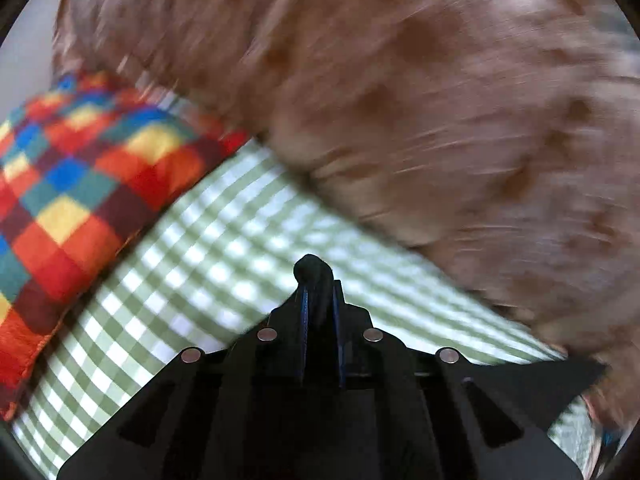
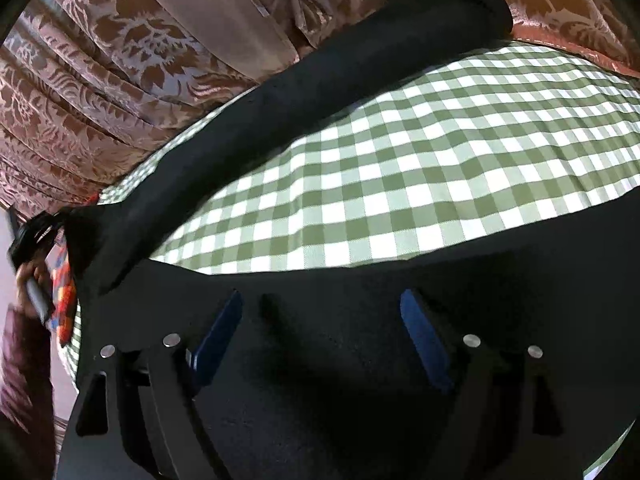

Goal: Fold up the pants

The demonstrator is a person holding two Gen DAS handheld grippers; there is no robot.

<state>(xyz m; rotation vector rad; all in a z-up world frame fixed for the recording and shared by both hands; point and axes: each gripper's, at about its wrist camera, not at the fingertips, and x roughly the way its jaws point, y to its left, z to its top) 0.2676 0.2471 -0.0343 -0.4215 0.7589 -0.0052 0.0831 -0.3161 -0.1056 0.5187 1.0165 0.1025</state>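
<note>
A: Where are the pants (image 2: 304, 92) relative to the 2 grippers?

B: The black pants lie on the bed's green-and-white checked sheet (image 2: 440, 168). 1 leg runs as a long dark band ahead of the right gripper (image 2: 320, 332), its long axis going from upper right down to the lower left of those jaws. More black fabric lies directly beneath and between them.

A: And the jaws?

B: The right jaws stand wide apart, blue pads (image 2: 424, 344) clear on both sides, pressing nothing, though the cloth is right under them. The left gripper (image 1: 318, 284) has its jaws pinched together on a small bunch of black pants fabric poking out past the tips.

A: Which hand is nearer the next move?

B: I'd judge the right. The left already holds its corner, off to the far left of the right jaws, where the leg ends in a gathered point. The right needs only to close on the fabric below it, then both can carry the cloth across the leg's long axis.

A: Textures?

B: The pants look matte, soft and limp. A patterned brown curtain (image 2: 120, 60) hangs beyond the leg, and a bright patchwork pillow (image 1: 72, 184) sits left of the left jaws.
</note>
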